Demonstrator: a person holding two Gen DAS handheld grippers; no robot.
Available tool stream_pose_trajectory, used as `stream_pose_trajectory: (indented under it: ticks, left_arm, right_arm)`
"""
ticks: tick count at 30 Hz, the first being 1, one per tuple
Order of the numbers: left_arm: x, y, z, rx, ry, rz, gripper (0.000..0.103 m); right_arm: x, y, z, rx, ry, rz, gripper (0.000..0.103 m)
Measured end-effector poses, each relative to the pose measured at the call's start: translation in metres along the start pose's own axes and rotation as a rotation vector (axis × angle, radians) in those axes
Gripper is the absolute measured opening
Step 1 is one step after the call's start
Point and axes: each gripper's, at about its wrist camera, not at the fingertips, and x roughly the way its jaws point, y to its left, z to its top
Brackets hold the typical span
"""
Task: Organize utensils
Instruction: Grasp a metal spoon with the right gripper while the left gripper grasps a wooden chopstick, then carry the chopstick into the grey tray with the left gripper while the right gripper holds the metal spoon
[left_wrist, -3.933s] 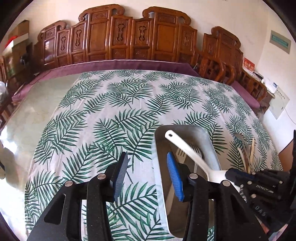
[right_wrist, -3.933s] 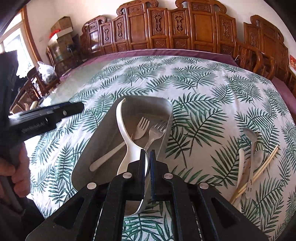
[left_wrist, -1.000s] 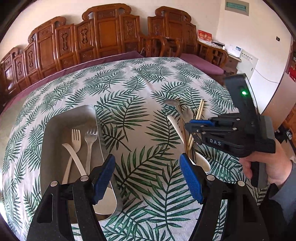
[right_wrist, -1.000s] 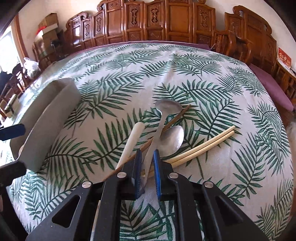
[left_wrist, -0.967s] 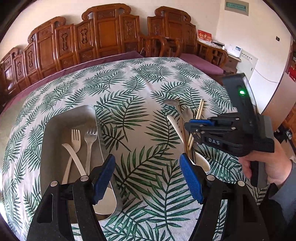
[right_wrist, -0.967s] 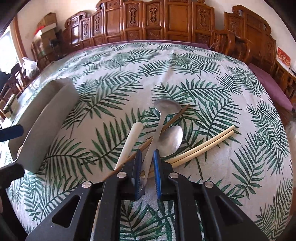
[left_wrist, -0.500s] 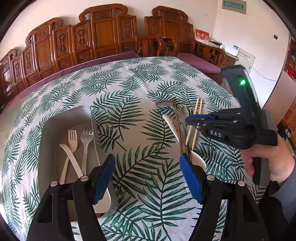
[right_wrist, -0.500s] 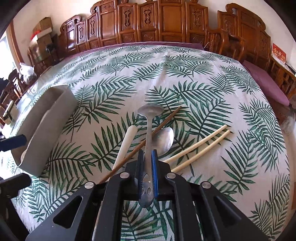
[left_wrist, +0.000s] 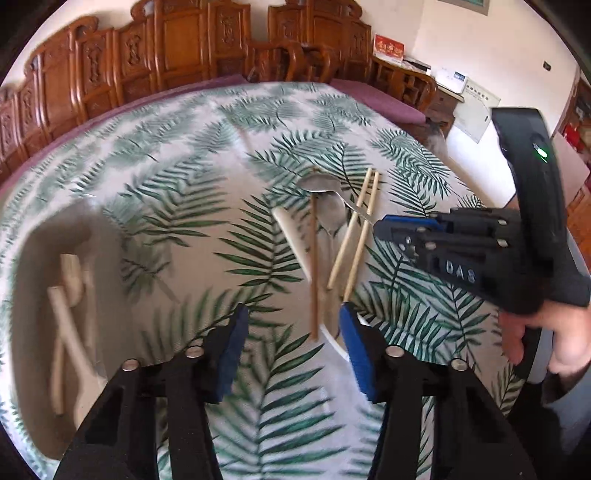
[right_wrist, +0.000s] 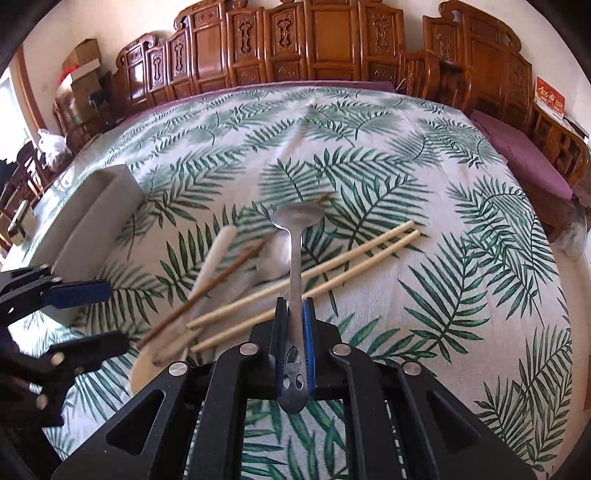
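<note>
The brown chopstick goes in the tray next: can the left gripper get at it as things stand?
Probably yes. The left gripper, its jaws closing, has the near end of the brown chopstick between them, with nothing over that end.

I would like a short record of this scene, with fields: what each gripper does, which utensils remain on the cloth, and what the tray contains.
right gripper: shut on metal spoon
left gripper: jaws closing, nothing pressed; brown chopstick between them
on tablecloth: pale chopsticks, brown chopstick, white spoon, second metal spoon
grey tray: pale utensils, blurred
</note>
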Motion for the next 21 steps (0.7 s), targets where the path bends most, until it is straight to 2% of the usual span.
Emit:
stream_pose_trajectory:
  ticks: [1, 3, 7, 12, 21]
  left_arm:
    - [0.005, -0.001, 0.002, -0.003, 0.004, -0.008, 0.042]
    - [0.017, -0.005, 0.007, -0.001, 0.026, -0.009, 0.032]
    - [0.03, -0.013, 0.012, 0.029, 0.06, -0.002, 0.024]
    - [0.037, -0.01, 0.014, 0.027, 0.081, -0.001, 0.006]
    - [0.021, -0.005, 0.016, 0.023, 0.032, 0.001, 0.004]
  right_arm:
    - [0.001, -0.001, -0.001, 0.001, 0.001, 0.003, 0.01]
    - [0.003, -0.004, -0.003, 0.0, 0.009, 0.009, 0.01]
    - [0.006, -0.006, -0.004, -0.014, 0.018, 0.009, 0.01]
    - [0.008, -0.007, -0.004, -0.028, 0.025, 0.01, 0.011]
    - [0.014, -0.008, -0.002, -0.033, 0.029, 0.003, 0.011]
